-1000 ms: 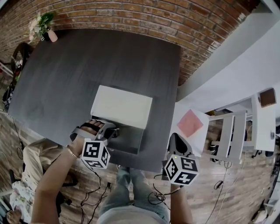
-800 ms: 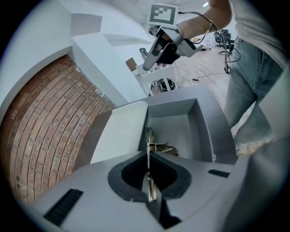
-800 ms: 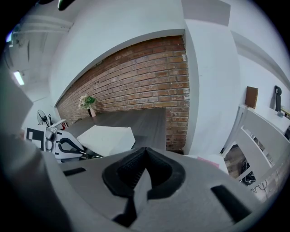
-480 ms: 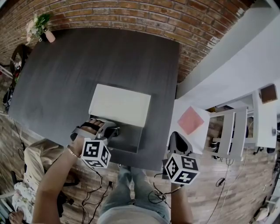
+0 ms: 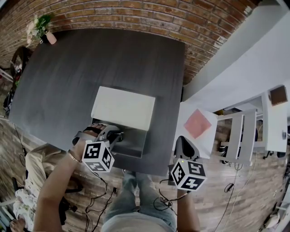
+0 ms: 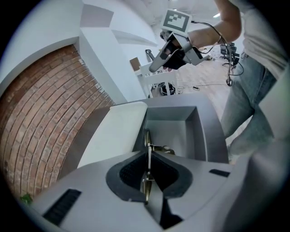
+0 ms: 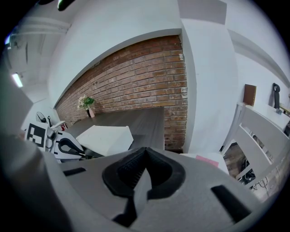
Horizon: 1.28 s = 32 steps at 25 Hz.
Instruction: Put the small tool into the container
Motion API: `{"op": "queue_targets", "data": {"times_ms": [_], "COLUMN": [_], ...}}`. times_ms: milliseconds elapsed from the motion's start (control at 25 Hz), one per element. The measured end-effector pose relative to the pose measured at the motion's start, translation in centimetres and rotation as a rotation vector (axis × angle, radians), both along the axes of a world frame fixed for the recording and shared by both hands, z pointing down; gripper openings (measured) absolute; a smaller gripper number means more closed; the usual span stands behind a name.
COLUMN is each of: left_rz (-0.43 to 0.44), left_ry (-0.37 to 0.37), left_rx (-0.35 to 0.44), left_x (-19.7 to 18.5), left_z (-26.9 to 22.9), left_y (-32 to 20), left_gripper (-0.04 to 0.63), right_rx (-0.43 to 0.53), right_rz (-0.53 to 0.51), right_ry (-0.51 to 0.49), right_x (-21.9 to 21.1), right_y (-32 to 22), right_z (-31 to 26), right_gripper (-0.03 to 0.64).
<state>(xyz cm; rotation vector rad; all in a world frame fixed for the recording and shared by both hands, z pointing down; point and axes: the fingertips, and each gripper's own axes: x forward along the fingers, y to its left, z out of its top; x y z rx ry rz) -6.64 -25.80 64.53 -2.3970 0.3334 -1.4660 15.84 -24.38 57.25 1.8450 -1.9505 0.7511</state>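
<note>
Near the table's [image 5: 90,68] front edge, the left gripper [image 5: 115,135] hovers over the open grey container [image 5: 146,144]. Its jaws have just been opening slightly. The pads grip the small tool [image 6: 148,156], which stands upright between them, tip over the container's interior. Off the front right corner, the right gripper [image 5: 183,148] has its jaws closed and empty.

Looks like a loft-style studio or office: exposed brick wall [image 5: 136,13], dark table [image 5: 90,63] with 1 flower vase [image 5: 53,37] at its corner, plank floor [image 5: 235,204] strewn with cables [image 5: 97,199], white shelf unit [image 5: 240,136] alongside.
</note>
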Motion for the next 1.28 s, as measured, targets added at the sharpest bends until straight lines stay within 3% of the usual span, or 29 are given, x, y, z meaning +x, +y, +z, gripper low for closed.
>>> {"op": "queue_targets", "data": {"times_ms": [960, 1280], "left_rz": [-0.029, -0.031], "left_ry": [-0.008, 0.005], "left_rx": [-0.314, -0.361], "left_x": [0.2, 0.3], "left_z": [1.4, 1.6], "left_y": [2.5, 2.6], "left_gripper": [0.118, 0.127], "right_rx": [-0.006, -0.008], "right_rz": [0.016, 0.007], "right_ry": [-0.005, -0.002], "right_x": [1.2, 0.9], "right_y": [-0.1, -0.5], "right_z": [0.4, 0.6], "right_gripper": [0.003, 0.003]}}
